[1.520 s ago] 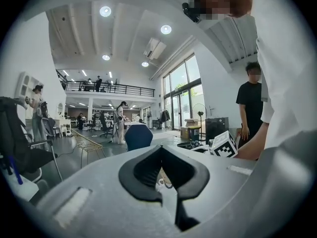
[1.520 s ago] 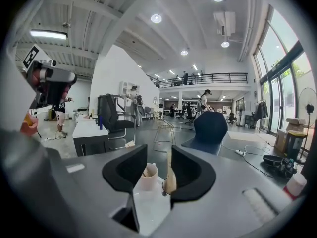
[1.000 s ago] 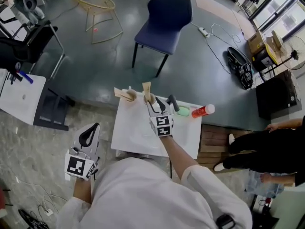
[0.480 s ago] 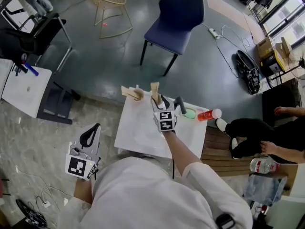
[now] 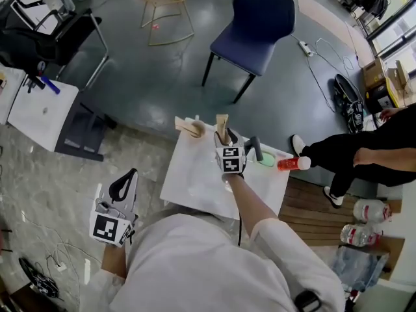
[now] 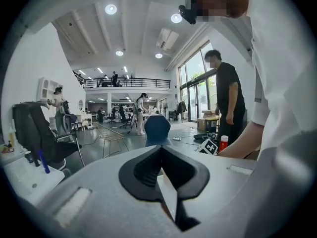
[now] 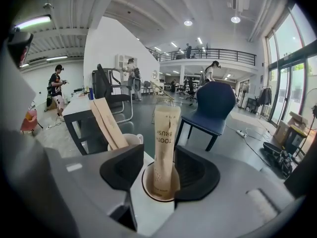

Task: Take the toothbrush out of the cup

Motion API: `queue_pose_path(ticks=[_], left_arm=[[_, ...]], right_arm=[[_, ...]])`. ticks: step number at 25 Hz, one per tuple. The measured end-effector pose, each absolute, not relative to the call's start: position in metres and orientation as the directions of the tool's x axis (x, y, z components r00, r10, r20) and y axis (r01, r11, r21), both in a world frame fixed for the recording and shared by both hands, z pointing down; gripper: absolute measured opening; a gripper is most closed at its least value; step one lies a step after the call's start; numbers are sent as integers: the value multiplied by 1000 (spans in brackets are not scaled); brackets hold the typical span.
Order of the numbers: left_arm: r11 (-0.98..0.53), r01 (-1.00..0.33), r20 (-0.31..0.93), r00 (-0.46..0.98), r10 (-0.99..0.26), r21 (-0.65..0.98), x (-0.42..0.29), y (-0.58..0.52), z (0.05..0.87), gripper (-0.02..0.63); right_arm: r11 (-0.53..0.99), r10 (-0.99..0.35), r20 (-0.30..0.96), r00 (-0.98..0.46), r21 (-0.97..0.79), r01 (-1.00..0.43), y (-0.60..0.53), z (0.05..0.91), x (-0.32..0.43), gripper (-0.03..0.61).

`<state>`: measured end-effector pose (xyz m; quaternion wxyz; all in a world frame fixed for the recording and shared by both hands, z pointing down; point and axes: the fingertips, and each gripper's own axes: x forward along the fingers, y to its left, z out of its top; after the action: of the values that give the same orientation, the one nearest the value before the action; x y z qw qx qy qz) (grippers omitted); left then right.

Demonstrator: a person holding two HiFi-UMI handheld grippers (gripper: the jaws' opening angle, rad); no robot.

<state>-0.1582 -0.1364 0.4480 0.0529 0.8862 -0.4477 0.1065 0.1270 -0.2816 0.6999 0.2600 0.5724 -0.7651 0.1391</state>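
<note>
A paper-wrapped toothbrush stands upright in a white cup on the white table. My right gripper is open, its jaws on either side of the packet just above the cup's rim, and the pads do not touch it. In the head view the right gripper sits right behind that toothbrush. A second cup with another wrapped toothbrush stands to the left. My left gripper is shut and empty, low off the table's left side; in its own view the left gripper shows closed jaws.
A red bottle, a green item and a dark handled item lie at the table's far right. A blue chair stands beyond the table. A person's legs are at the right, beside a wooden bench.
My right gripper has come down and forward so its jaws flank the toothbrush, and they have opened wider. The person at the right has walked closer. The left gripper has barely moved.
</note>
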Motion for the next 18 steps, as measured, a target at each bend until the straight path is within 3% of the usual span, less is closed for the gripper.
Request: queue_pose_path(ticks=[11,18], left_arm=[[-544,-839,266,524,-809,-4,-174,-139,453,6],[-527,-850,281,506,-815,1,-179,-140,459,6]], right_arm=[[318,-766,607,-213,69,-946,-302,723,121,196],[320,-750,631,-197,85,-944,-308,736,122,155]])
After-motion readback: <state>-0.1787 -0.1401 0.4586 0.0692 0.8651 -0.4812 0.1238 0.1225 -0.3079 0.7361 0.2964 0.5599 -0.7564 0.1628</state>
